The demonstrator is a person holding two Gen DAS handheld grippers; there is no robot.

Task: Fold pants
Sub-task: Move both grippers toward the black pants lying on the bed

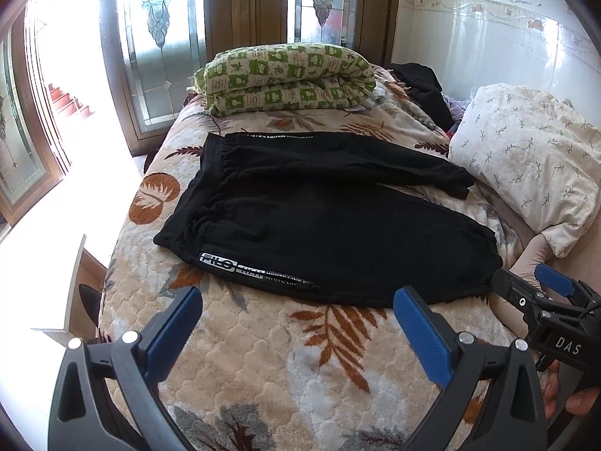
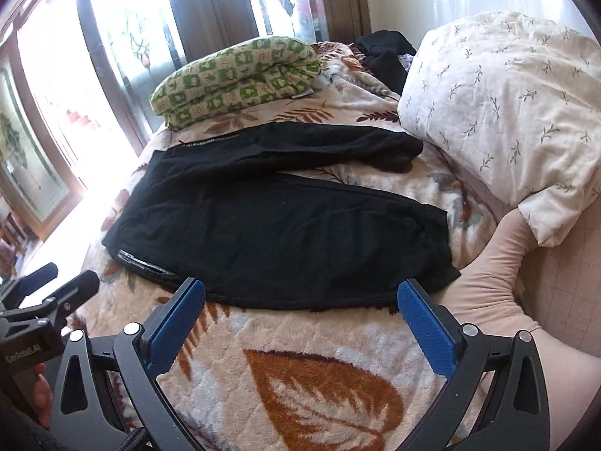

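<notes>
— Two legs on the black pants [image 1: 319,221]: which way?
— Lengthwise across the leaf-print bedspread [image 1: 285,368], waistband left, cuffs toward the white pillow [image 1: 526,165].
— Grippers?
— Left gripper [image 1: 296,330] and right gripper [image 2: 300,327] both spread wide, holding nothing.

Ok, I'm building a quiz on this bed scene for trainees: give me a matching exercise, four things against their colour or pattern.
Things:
1. pants
2. folded quilt
3. pillow
4. tool pads

Looks:
A. white with small sprigs
B. blue
C. black
D. green and cream checks

Pairs: 1-C, 2-D, 3-A, 4-B
</notes>
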